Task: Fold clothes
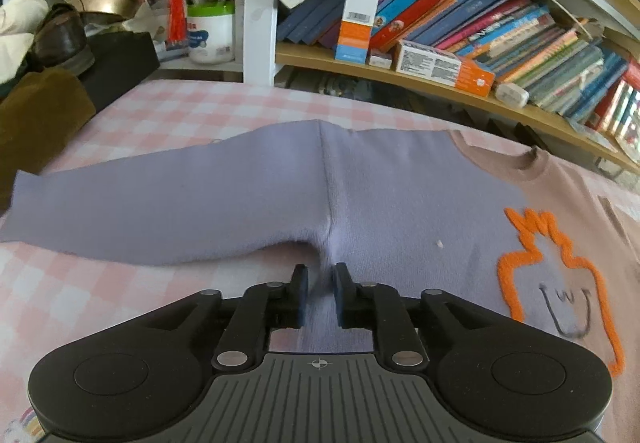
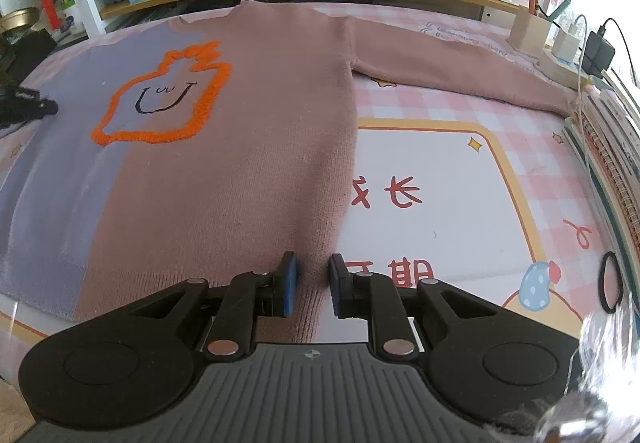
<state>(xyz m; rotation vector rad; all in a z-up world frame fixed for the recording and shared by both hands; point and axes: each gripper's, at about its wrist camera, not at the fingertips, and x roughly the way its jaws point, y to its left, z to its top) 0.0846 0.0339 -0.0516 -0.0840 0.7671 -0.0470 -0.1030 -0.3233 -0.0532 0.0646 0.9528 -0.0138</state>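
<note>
Sweater (image 2: 256, 147), a knit in two colours, lies flat and face up on the pink checked cloth (image 1: 168, 103) below the bookshelf (image 1: 400, 75): its lilac half (image 1: 400, 195) with one sleeve (image 1: 140, 215) spreads away from the shelf's white post (image 1: 260, 3), its dusty pink half (image 2: 280, 103) with the other sleeve (image 2: 460, 63) runs toward the far end of the shelf. An orange outlined figure (image 2: 160, 99) sits on the chest, straddling the colour join.

The left gripper (image 1: 319, 275) has its pads nearly together on a small ridge of lilac knit just under the armpit seam; fabric bunches up between them, so it looks pinched. The right gripper (image 2: 313, 271) is likewise narrow, pinching the ribbed hem at the pink side edge.

Judging by the fuzzy, thick weave, the garment is soft, limp and fairly light; it will drape and stretch rather than hold shape, and should not slip easily from rubber pads. Seams, hem and cuffs are the firmest places to grasp; a pinch in mid-panel would only lift a tent of cloth. Slow, even lifts from both sides should keep the fold straight.
</note>
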